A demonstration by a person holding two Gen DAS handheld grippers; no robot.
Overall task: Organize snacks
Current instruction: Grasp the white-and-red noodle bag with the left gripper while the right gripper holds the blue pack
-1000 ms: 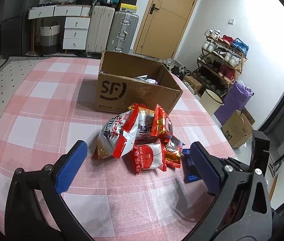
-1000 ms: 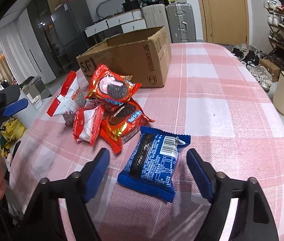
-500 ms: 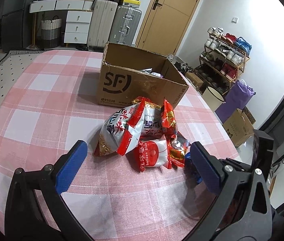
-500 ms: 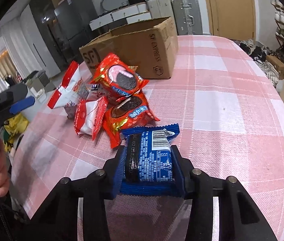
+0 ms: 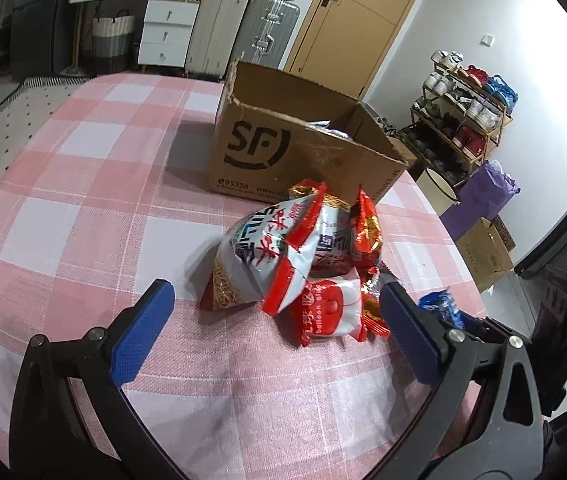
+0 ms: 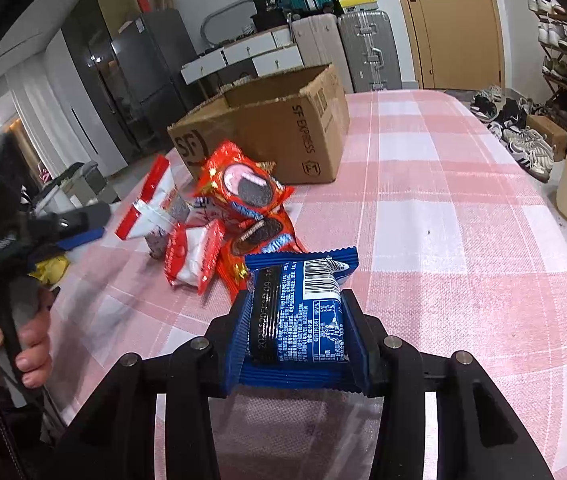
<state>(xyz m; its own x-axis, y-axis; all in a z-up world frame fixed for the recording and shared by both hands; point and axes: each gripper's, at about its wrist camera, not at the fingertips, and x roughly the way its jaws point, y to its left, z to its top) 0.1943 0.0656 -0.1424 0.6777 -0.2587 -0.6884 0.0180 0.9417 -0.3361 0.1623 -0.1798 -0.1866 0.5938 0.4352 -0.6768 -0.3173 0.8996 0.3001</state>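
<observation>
The blue cookie packet (image 6: 298, 312), free on the table (image 6: 463, 240) a second ago, is now clamped by the right gripper (image 6: 297, 334), ready for the cardboard box (image 6: 267, 136), while the left gripper (image 5: 273, 328) is held wide open before the snack pile (image 5: 303, 256).

Both my fisheye views bend the room hard: the door (image 5: 339, 20) and walls bow, and black vignette fills the corners. Light is even and fairly bright, strongest off the white wall (image 5: 543, 92) at the right of my left view, which nearly blows out. The cardboard box (image 5: 283, 152) throws a soft shadow leftward on the pink checked tablecloth (image 5: 83, 208). Near things are crisp; in my right view, my left gripper (image 6: 83, 224) is smeared at the edge.
</observation>
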